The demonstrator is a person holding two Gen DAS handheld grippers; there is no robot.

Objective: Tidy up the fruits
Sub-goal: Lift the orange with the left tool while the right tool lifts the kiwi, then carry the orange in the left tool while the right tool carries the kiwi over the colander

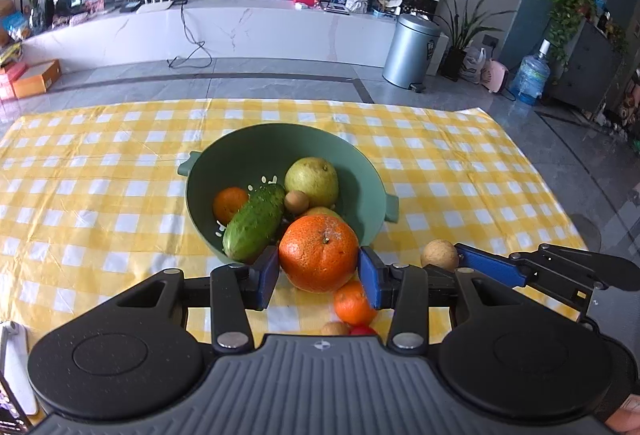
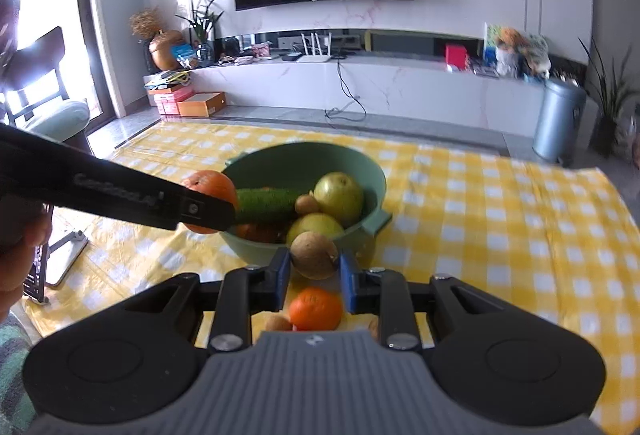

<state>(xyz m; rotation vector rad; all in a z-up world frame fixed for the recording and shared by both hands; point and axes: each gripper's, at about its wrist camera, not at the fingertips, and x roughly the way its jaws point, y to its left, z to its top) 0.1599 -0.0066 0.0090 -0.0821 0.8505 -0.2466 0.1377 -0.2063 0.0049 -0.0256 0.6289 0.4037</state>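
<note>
A green bowl [image 1: 360, 171] on the yellow checked cloth holds a cucumber [image 1: 254, 222], a pear [image 1: 312, 181], a small orange [image 1: 229, 203] and a small brown fruit [image 1: 296, 201]. My left gripper [image 1: 319, 271] is shut on a large orange [image 1: 318, 253], held just before the bowl's near rim. My right gripper [image 2: 314, 273] is shut on a round brown fruit [image 2: 313, 254], near the bowl [image 2: 360, 159]; it shows in the left wrist view [image 1: 439, 254] too. A small orange [image 2: 315, 308] and small fruits lie on the cloth below.
A small orange [image 1: 352, 303], a brown fruit [image 1: 334, 329] and a red fruit [image 1: 362, 331] lie on the cloth under my left gripper. A phone on a stand [image 2: 44, 267] sits at the cloth's left edge. A metal bin [image 1: 412, 51] stands on the floor beyond.
</note>
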